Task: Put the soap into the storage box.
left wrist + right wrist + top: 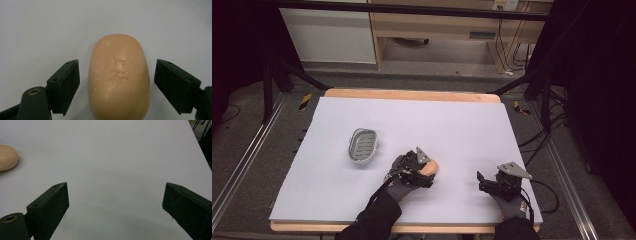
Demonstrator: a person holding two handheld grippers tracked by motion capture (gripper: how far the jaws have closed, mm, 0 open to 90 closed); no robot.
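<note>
A tan oval bar of soap (119, 77) lies on the white table cover, its stamped face up. My left gripper (117, 86) is open around it, one jaw on each long side with a small gap to the soap. From above, the soap (431, 167) peeks out past the left gripper (424, 170) near the table's middle front. My right gripper (484, 181) rests open at the front right with nothing between its jaws (115, 207). The soap's end (7, 157) shows at the left edge of the right gripper view.
A grey oval soap dish (363, 145) with a ribbed inside lies on the table cover (452, 125) left of centre. The wooden table edge (412, 94) runs along the back. Cables trail over the floor at the right.
</note>
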